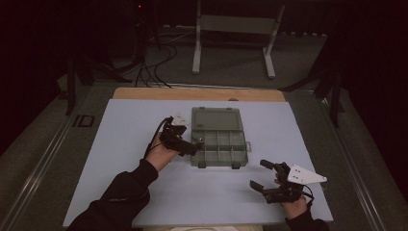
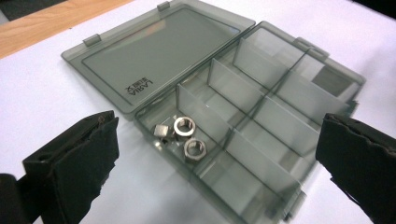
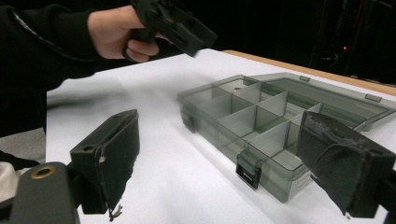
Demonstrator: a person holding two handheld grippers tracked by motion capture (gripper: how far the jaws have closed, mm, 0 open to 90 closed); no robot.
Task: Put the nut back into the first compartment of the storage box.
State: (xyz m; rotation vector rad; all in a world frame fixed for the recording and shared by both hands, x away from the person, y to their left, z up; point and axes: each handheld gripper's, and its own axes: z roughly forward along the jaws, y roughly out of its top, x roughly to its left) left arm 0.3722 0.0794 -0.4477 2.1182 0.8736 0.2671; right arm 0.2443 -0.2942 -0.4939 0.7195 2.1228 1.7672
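A smoky clear compartment box [image 1: 230,150] lies open mid-table, its lid [image 1: 216,120] folded flat behind it. In the left gripper view, three metal nuts [image 2: 183,126] sit together in one end compartment of the box [image 2: 261,116]; the other cells look bare. My left gripper [image 1: 195,146] hovers at the box's left end, its jaws spread wide with nothing between them [image 2: 219,123]. My right gripper [image 1: 261,174] rests near the front right of the table, apart from the box, jaws wide and bare [image 3: 219,154]. It faces the box's latch side [image 3: 247,172] and sees the left gripper [image 3: 175,23] above.
The box sits on a pale sheet [image 1: 144,192] that covers a wooden tabletop [image 1: 144,93]. Beyond the table stand a metal frame [image 1: 235,29] and floor cables [image 1: 154,67]. Dark sleeves come in from the front edge.
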